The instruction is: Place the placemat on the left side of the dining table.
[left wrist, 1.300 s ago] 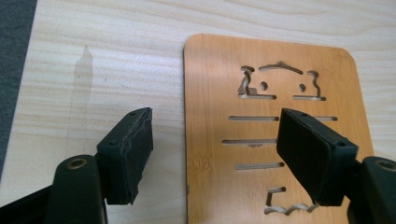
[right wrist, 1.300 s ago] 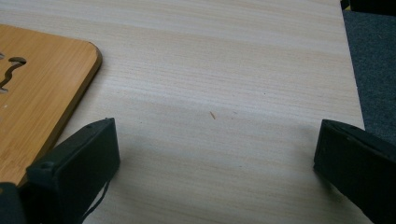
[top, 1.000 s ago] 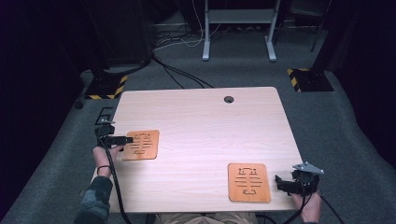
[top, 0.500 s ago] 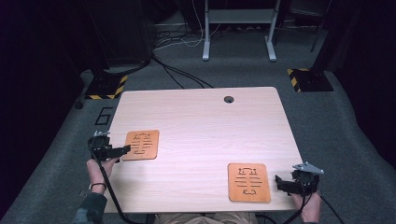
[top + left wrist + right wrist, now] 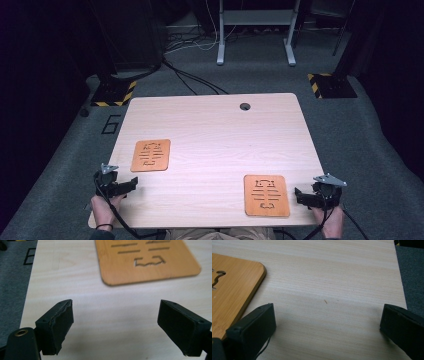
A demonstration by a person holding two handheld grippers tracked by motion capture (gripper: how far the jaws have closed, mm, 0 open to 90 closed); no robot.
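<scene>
Back comes the left gripper [image 5: 131, 183], drawn off the orange wooden board with slotted cut-outs on the left [image 5: 151, 155] toward the near table edge, while the right gripper [image 5: 299, 195] sits where it was beside the matching orange slotted board on the right [image 5: 266, 195]. Left jaws stand wide with nothing between them, just bare pale wood-grain tabletop [image 5: 112, 315]; its own view shows the left board [image 5: 147, 260] lying flat ahead, a clear gap between the jaw tips and its rounded near edge. Right jaws are wide too, holding nothing; in that gripper's view the right board [image 5: 232, 287] lies just beside the left-hand jaw, close enough that contact cannot be ruled out.

My read: both boards are set down and the hands are settling at the near edge. To finish this well, keep the left gripper low and pull straight back so neither the jaws nor the trailing cable [image 5: 117, 215] drags across the left board. Hold the right hand steady: any sideways drift would nudge its board out of square. Keep both pairs of jaws spread until clear.
</scene>
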